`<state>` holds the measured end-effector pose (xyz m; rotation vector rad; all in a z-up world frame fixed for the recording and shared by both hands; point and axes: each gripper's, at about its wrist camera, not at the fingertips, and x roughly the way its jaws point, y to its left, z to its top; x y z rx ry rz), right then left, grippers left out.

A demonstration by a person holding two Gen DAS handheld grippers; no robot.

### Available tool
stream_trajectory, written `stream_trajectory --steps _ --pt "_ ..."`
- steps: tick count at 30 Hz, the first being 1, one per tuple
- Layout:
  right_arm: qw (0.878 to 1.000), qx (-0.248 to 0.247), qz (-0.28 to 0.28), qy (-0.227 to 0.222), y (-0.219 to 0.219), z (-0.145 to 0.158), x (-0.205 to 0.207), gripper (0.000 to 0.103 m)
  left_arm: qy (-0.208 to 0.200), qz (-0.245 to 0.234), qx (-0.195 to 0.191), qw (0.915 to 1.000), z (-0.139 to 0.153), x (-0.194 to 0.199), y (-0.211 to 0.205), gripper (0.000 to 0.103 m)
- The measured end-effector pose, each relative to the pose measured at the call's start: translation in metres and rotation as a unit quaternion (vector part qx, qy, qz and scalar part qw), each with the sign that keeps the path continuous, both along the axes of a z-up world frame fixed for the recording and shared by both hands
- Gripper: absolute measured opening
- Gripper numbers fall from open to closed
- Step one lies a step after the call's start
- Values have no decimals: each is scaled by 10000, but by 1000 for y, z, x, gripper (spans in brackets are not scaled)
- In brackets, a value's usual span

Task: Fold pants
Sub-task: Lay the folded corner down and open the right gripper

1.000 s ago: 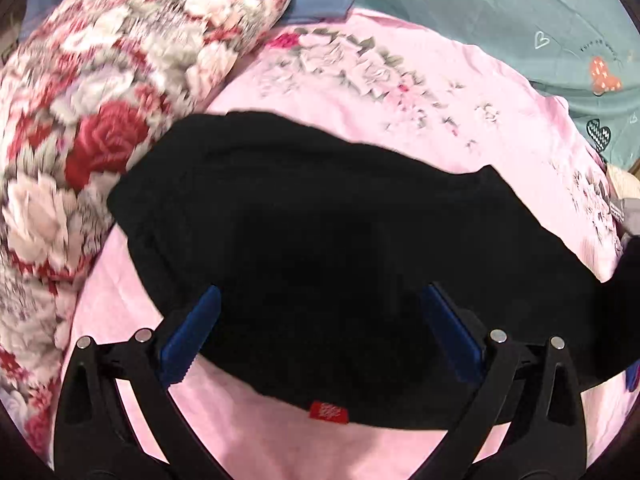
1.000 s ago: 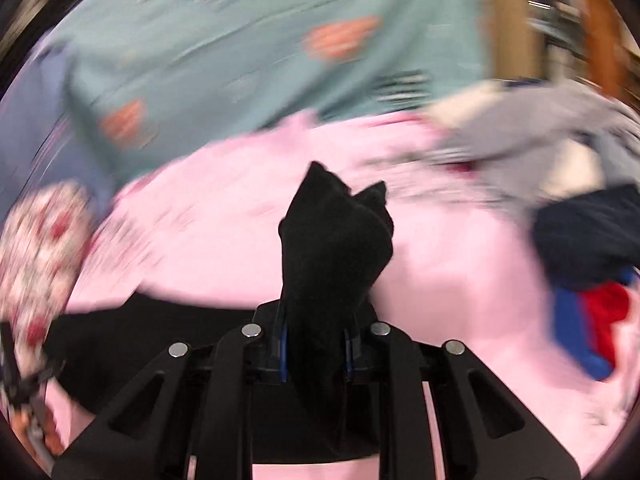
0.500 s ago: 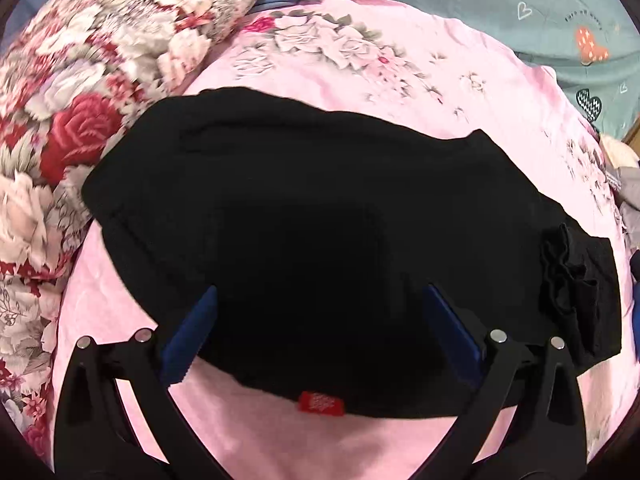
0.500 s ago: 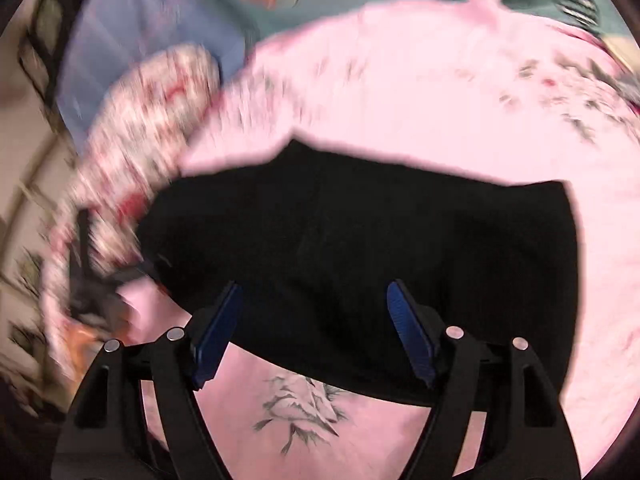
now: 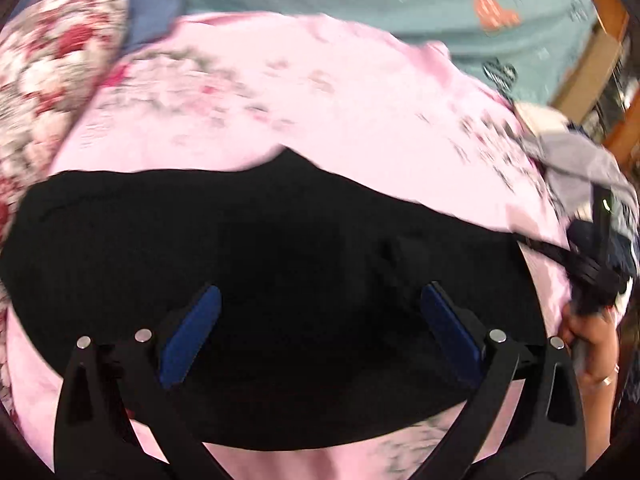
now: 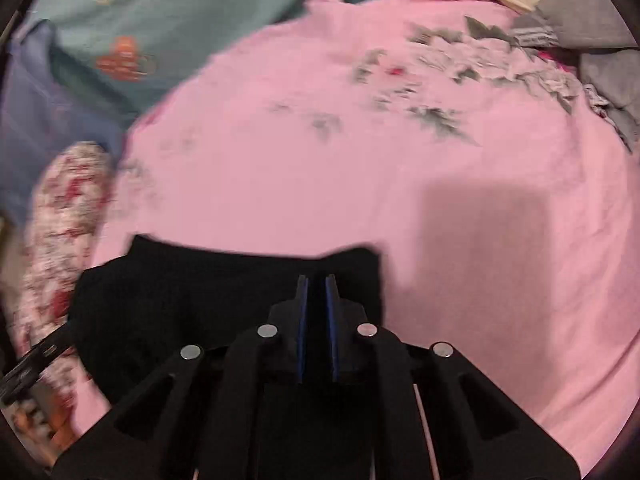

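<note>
Right gripper, open half a second ago, now pinches the pants at their right edge; left gripper hovers apart, another fold likely.

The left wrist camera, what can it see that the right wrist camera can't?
Only the left wrist view shows the left tool with its jaws wide apart over the black pants, and a hand at the right edge. Only the right wrist view shows the right tool shut, with dark cloth behind it; whether it pinches any is unclear. Both show the pants, the pink sheet, the rose pillow and the teal blanket.
</note>
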<state>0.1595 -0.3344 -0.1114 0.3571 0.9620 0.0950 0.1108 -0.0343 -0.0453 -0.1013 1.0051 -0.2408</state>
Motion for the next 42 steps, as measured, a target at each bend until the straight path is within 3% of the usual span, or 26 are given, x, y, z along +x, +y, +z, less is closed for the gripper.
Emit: stream_trajectory --steps 1,2,3,4,5,7,8,10,11,13,15,17,19,22,23,26,27,31,33,35,37,38,39,42 --pt "9975 -629 -315 -88 -4 -1 3 0 29 -69 36 10000 -2 0 -8 101" --pt "9945 -902 -517 -98 -5 0 3 6 40 -151 79 9998 -4 -2 -18 101" --pt "9957 -740 -559 1 -8 0 1 5 33 -199 99 9997 -5 -3 -23 101" --pt "9994 -110 -315 -91 -11 4 -8 5 24 -251 116 9996 -6 -4 -28 101" --pt "9994 161 -126 -268 -12 12 -21 5 22 -292 145 9995 -9 -4 -34 101" --pt "9989 88 39 -460 -11 25 -47 7 61 -357 274 9990 -16 -4 -41 101" --pt "9987 161 177 -443 -9 27 -58 12 125 -392 419 9983 -22 -3 -44 101" --pt "9964 427 729 -47 0 11 -78 23 338 -390 781 9956 -39 3 -48 101" --pt "9952 271 896 284 6 -1 -86 25 417 -368 846 9949 -44 4 -46 101" --pt "9941 -39 1058 257 10 -7 -113 25 575 -252 565 9964 -53 6 -35 101" --pt "9924 184 1171 316 6 2 -129 34 687 -38 284 9972 -52 6 -23 101" --pt "9936 163 1119 19 2 21 -139 36 615 25 261 9978 -48 5 -21 101" --pt "9954 17 940 -175 0 29 -137 36 519 -4 427 9977 -46 2 -22 101" --pt "9887 355 1417 339 11 7 -124 36 586 -36 450 9973 -51 -4 -19 101" --pt "9867 180 1562 416 15 2 -125 36 590 -39 441 9973 -53 -5 -17 101" --pt "9849 37 1699 324 10 9 -137 37 577 45 439 9974 -49 -7 -13 101" --pt "9863 12 1623 292 5 15 -137 40 499 107 405 9979 -44 -7 -11 101" --pt "9942 -471 756 -606 -14 44 -117 52 253 111 270 9993 -26 -3 -23 101" --pt "9941 -501 528 -800 -13 43 -97 52 262 23 81 9996 -24 3 -35 101" --pt "9935 -706 356 -815 -5 34 -71 53 246 -42 291 9993 -31 11 -51 101" --pt "9933 -841 535 -582 3 18 -51 70 406 -75 1061 9935 -51 17 -61 101" --pt "9934 -937 611 -271 4 7 -46 78 331 -127 896 9954 -53 14 -57 101" --pt "9909 -1130 696 237 6 -11 -43 79 368 -91 822 9959 -55 12 -50 101" --pt "9827 -1650 840 108 11 -14 -68 90 562 103 544 9969 -52 9 -31 101"
